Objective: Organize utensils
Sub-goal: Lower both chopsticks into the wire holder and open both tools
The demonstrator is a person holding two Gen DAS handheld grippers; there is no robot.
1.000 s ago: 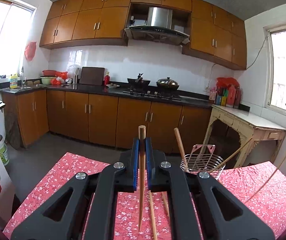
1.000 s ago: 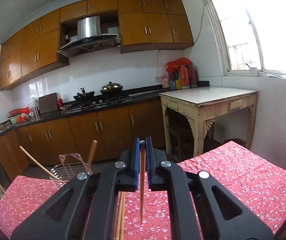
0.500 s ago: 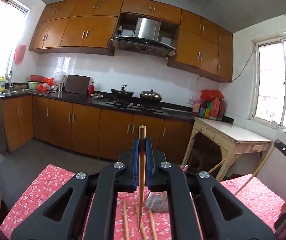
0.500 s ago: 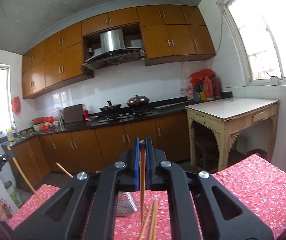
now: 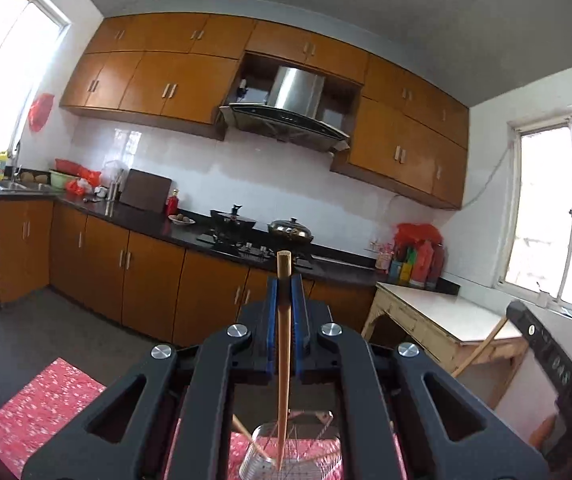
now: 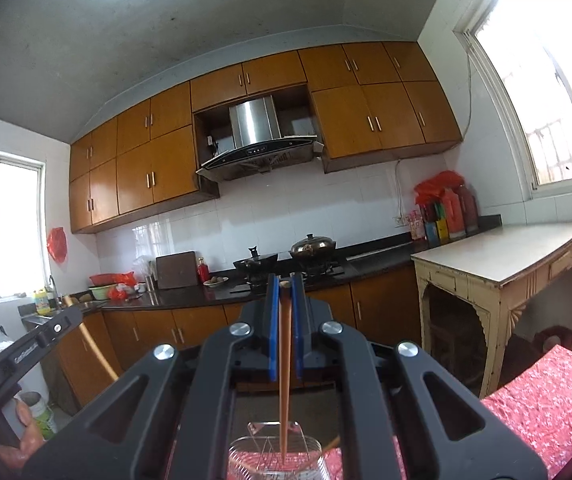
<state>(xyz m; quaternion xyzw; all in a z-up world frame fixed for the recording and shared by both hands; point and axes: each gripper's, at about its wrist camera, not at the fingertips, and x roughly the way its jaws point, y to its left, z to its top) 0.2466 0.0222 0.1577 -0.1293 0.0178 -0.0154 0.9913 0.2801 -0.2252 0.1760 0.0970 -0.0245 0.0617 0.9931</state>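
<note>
My left gripper (image 5: 284, 284) is shut on a wooden chopstick (image 5: 282, 360) that hangs upright between its blue pads. The lower tip hangs at the mouth of a wire utensil basket (image 5: 305, 456), where another chopstick (image 5: 246, 432) leans. My right gripper (image 6: 284, 284) is likewise shut on a chopstick (image 6: 284, 368), whose tip hangs just over the same wire basket (image 6: 262, 452). In the left wrist view the right gripper (image 5: 545, 360) shows at the right edge. In the right wrist view the left gripper (image 6: 38, 344) shows at the left with its chopstick (image 6: 94, 352).
The basket stands on a table with a red floral cloth (image 5: 46, 408), also seen as the cloth (image 6: 545, 392). A cream side table (image 6: 501, 256) stands to the right. Behind run brown kitchen cabinets and a dark counter (image 5: 146, 216) with pots on a stove.
Both grippers have risen and drawn toward each other with their chopsticks. The wire basket, earlier ahead and to the side, now sits right under both chopstick tips.
</note>
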